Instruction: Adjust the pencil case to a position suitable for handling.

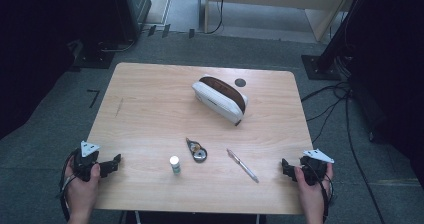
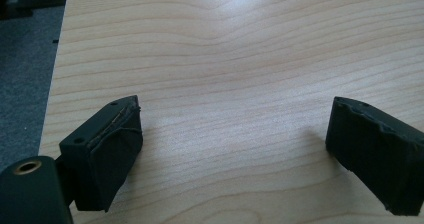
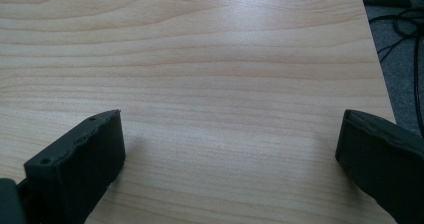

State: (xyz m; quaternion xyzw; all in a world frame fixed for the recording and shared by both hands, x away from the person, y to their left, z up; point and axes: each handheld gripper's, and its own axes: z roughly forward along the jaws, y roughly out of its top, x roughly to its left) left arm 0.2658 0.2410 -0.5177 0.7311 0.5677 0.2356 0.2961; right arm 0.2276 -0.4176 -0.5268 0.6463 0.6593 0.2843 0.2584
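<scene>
Left hand-held gripper [image 1: 116,163] sits at the near left corner of the table [image 1: 150,109], jaws spread wide, nothing between them. The left gripper view confirms: bare wood between the two black jaws [image 2: 235,134], table edge and grey floor at that view's left. Right hand-held gripper [image 1: 285,166] sits at the near right corner, jaws also wide apart and empty; the right gripper view has plain wood between them [image 3: 230,139], table edge and cables at that view's right.

Both grippers point inward toward the table's middle, each held in a hand coming in from the bottom.

Nearest items lie between them along the near half: small white bottle [image 1: 174,164] standing upright, closest to the left gripper but well apart. Tape dispenser [image 1: 196,150] just beside it, farther in. Pen [image 1: 242,165] lies slantwise, near the right gripper, not touching. White pencil case [image 1: 219,100], open at the top, lies farther back, centre-right. Small dark disc [image 1: 240,82] just behind it.
</scene>
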